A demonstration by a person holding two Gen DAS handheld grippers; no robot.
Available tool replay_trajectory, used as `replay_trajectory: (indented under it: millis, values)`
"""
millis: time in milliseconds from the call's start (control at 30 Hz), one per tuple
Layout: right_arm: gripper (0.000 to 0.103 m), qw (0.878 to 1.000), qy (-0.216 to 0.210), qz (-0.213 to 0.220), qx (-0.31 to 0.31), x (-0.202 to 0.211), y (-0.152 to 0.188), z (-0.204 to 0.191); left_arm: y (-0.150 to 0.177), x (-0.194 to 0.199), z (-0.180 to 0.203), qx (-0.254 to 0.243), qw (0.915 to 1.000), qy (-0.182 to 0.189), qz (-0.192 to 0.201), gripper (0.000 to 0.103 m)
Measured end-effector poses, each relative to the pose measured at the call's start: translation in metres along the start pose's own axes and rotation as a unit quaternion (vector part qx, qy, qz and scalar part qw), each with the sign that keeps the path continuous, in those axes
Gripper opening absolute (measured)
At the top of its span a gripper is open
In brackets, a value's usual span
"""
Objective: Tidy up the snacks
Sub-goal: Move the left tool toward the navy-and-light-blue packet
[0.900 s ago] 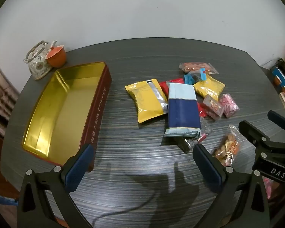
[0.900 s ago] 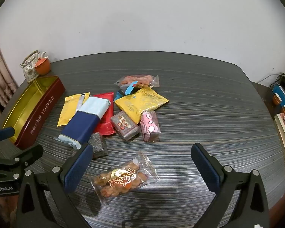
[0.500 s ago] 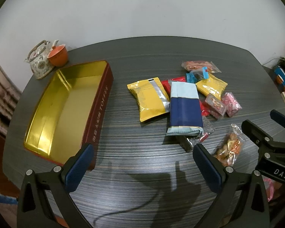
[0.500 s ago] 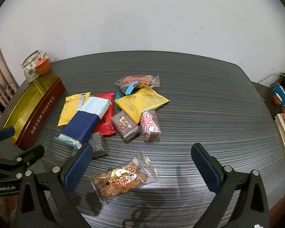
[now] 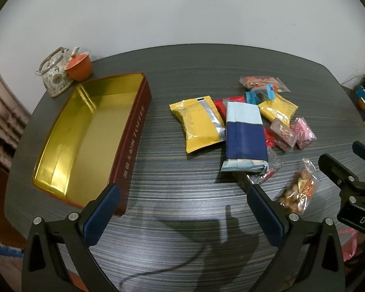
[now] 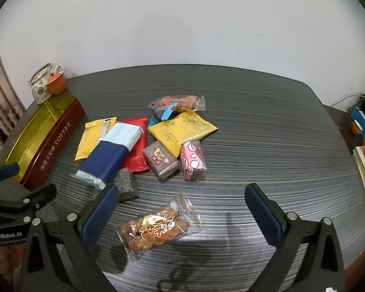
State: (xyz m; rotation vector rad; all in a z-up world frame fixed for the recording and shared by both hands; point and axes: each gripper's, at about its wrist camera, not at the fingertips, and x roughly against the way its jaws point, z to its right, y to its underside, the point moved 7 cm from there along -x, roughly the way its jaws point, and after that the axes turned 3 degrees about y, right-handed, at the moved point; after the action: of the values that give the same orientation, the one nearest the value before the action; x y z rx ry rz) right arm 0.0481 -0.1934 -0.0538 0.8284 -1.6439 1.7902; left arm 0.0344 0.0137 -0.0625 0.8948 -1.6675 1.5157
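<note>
Table (image 5: 206,77): dark, striped grain, set against a white wall (image 5: 182,12).

Tin (image 5: 133,136): long, maroon outside, lettered TOFFEE on the side wall, gold inside. Lies open on the left part of the table. Nothing lies in it.

Teapot (image 5: 54,75): patterned, with a hoop handle, at the far left corner beyond the tin. Orange cup (image 5: 78,66) touches it on the right.

Snacks, all loose on the table to the right of the tin, none inside it:
- Yellow pack (image 5: 197,124), silver strip on one side, nearest the tin.
- Blue pack (image 5: 244,136), navy and pale blue, overlapping the yellow pack's edge and lying on a red pack (image 6: 135,146).
- Second yellow pack (image 6: 182,131), farther right, partly over a small cyan wrapper (image 6: 166,113).
- Clear bag (image 6: 180,101) of orange pieces at the far end of the pile.
- Brown block (image 6: 160,161) and pink block (image 6: 192,161), side by side and touching.
- Dark block (image 6: 126,185), clear-wrapped, at the blue pack's near end.
- Nut bag (image 6: 158,226), clear with gold lettering, alone nearest the viewer.

Left gripper (image 5: 182,209): jaws spread wide, holding nothing, above bare table between the tin's near end and the blue pack.

Right gripper (image 6: 180,214): jaws spread wide, holding nothing. The nut bag lies between the fingers in the right wrist view, and whether they touch it cannot be told.
</note>
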Motion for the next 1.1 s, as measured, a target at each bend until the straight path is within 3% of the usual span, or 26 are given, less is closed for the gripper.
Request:
replay_trajectory:
  millis: [1100]
  values:
    - [0.102, 0.999, 0.028, -0.016, 0.003, -0.004, -0.002, 0.02, -0.023, -0.011, 0.016, -0.013, 0.9997, 0.019, -0.001, 0.103]
